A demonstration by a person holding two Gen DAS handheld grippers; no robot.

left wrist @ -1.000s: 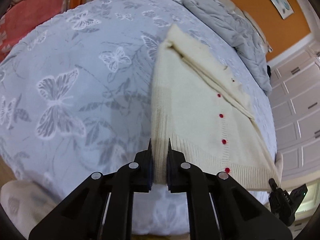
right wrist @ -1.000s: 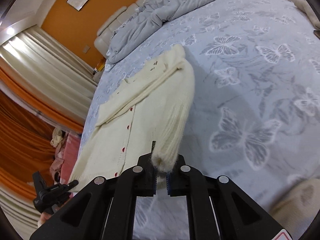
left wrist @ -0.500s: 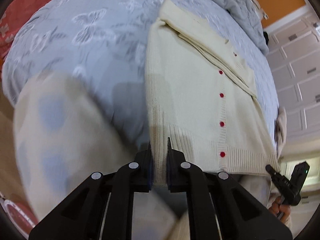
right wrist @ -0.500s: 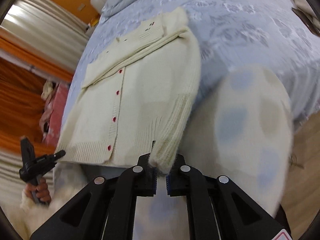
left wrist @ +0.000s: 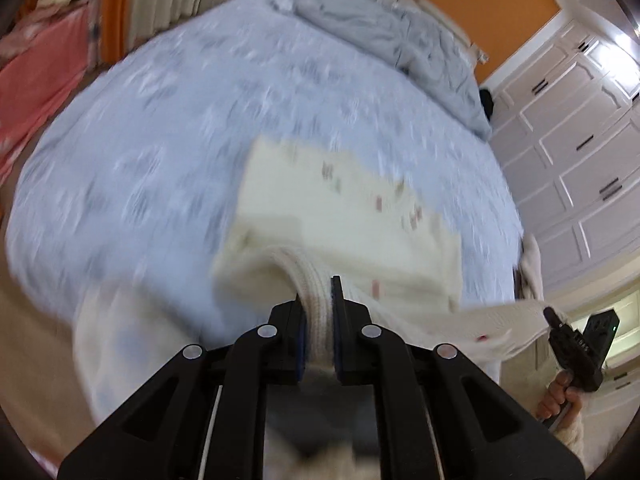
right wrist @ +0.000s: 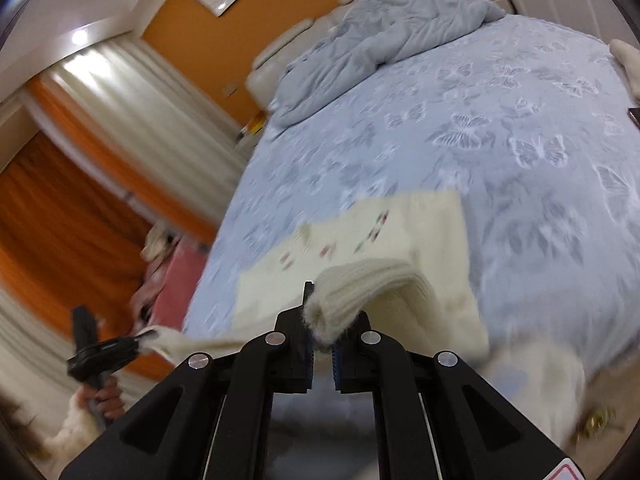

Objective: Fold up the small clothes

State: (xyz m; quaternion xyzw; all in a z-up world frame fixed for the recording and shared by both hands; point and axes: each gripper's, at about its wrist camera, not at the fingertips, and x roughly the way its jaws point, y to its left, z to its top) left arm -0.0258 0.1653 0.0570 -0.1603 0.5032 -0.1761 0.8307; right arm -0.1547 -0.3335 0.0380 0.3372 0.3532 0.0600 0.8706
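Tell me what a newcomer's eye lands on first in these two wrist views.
First, the cream knitted cardigan with red buttons, lifted by its hem over the pale blue butterfly-print bedspread. Both the left gripper and the right gripper are clamped on its ribbed edge. Behind, a crumpled grey duvet lies against the orange wall.

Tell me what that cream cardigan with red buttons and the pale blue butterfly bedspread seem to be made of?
Cream cardigan: looks like soft knitted wool or acrylic, matte; ribbed hem and fuzzy cuff fibres show. Pale blue butterfly bedspread: probably smooth woven fabric with a slight sheen, with butterflies standing out paler; the exact fibre is unclear.
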